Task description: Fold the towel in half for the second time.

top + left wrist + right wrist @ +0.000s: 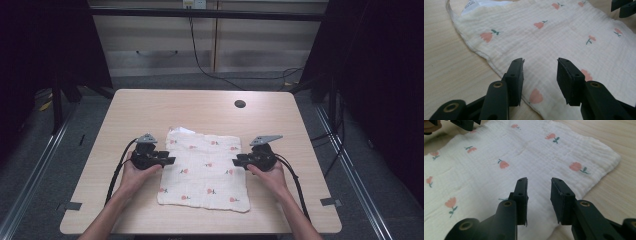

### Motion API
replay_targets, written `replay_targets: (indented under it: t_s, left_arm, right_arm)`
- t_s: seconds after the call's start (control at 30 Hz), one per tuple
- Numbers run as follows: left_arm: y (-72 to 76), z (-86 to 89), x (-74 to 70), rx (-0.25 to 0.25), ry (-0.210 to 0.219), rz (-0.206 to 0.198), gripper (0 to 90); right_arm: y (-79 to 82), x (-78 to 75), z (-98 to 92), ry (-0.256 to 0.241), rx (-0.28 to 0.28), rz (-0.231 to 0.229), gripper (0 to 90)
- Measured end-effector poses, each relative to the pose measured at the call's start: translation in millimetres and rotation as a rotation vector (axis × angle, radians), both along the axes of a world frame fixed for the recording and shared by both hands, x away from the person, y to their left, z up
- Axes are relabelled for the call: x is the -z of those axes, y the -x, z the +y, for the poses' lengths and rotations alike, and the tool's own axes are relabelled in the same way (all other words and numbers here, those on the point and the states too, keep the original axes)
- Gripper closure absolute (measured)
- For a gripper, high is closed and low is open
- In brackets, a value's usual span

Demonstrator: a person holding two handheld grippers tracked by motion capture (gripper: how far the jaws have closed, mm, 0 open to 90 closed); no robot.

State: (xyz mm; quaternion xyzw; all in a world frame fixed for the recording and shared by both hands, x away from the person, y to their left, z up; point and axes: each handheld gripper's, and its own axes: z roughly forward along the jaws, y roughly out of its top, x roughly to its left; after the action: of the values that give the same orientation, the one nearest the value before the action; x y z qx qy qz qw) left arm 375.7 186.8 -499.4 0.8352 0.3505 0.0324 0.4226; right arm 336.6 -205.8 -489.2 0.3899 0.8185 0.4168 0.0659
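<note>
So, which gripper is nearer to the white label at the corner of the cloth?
Left. The left gripper is open at the cloth's left edge, the same side as the white label at the far left corner. The right gripper is open at the opposite edge.

Light wood tabletop (150,107) with a round cable hole (240,104) near its far edge. Grey floor (160,81) around it. Pale panelled wall (260,45) behind, black cable (200,60) hanging. Dark curtains (380,75) at both sides.

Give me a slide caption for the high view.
Two open grippers, left gripper and right gripper, flank a flower-print cloth on a wooden table.
</note>
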Motion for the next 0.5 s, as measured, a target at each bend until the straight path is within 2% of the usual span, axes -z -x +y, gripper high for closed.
replay_targets:
  t_s: [0.07, 0.17, 0.23, 0.37, 0.5]
  left_arm:
    - [1.1, -0.4, 4.3, 0.013, -0.03, -0.007, 61.3]
    - [3.5, 0.3, 5.3, 0.012, -0.018, -0.005, 63.2]
    - [7.5, 1.4, 6.6, 0.025, -0.02, -0.023, 63.2]
    - [13.4, 4.2, 6.5, 0.038, -0.021, -0.024, 63.4]
    - [22.2, 5.5, 7.1, 0.041, -0.017, -0.031, 63.3]
  right_arm:
    - [-3.4, 5.5, 3.6, 0.014, -0.009, 0.001, 68.5]
    - [-3.3, 10.3, 5.3, 0.031, -0.015, 0.001, 68.7]
    - [-0.9, 10.4, 6.8, 0.034, -0.024, -0.001, 68.7]
    - [3.6, 13.6, 8.5, 0.067, -0.038, 0.017, 69.1]
    - [12.6, 15.9, 2.5, 0.029, -0.028, 0.03, 69.7]
